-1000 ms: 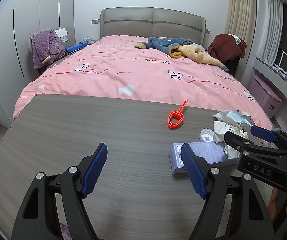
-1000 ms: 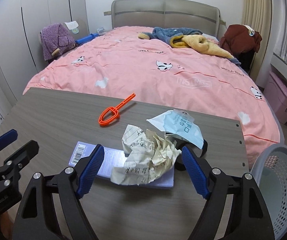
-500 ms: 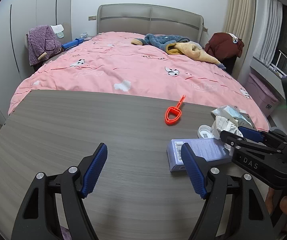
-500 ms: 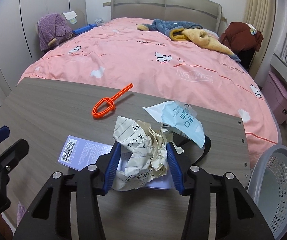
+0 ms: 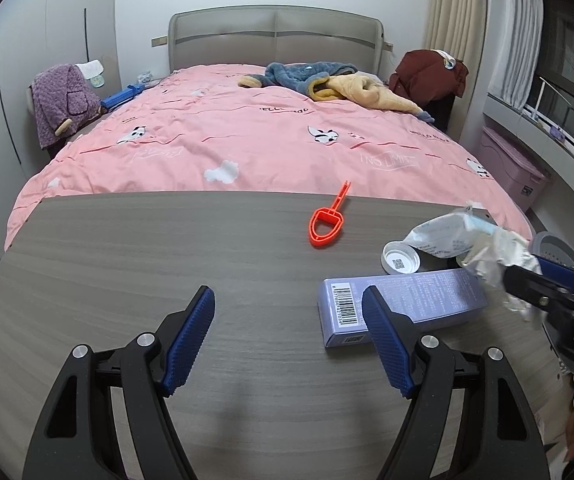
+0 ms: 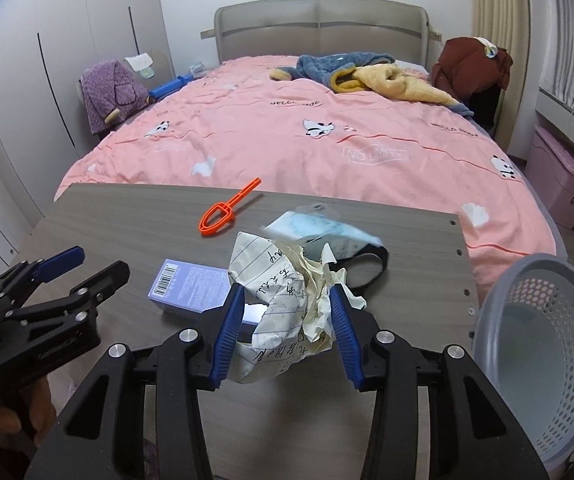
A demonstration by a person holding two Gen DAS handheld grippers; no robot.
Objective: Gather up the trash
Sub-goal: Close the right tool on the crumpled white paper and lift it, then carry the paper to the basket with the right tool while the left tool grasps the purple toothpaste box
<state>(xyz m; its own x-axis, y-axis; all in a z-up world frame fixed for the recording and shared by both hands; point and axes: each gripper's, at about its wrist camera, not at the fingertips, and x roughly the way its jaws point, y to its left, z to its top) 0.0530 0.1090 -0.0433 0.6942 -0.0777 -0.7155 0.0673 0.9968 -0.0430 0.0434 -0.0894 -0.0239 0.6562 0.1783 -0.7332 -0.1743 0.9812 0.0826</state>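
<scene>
Right tongs [image 6: 287, 316], having just closed, are clamping crumpled paper [image 6: 287, 288] near tabletop's [image 6: 127, 216] right edge, beside basket [image 6: 547, 344]; left tongs [image 5: 289, 344] are gaping empty.

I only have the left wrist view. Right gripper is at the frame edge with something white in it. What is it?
Observer: A crumpled paper ball with handwriting, pinched between the right gripper pads.
Operator: Where's the bin?
Observer: A grey basket sits just past the table edge, right of that gripper.
Operator: Anything in it?
Observer: The part of the inside I can see looks bare.
</scene>
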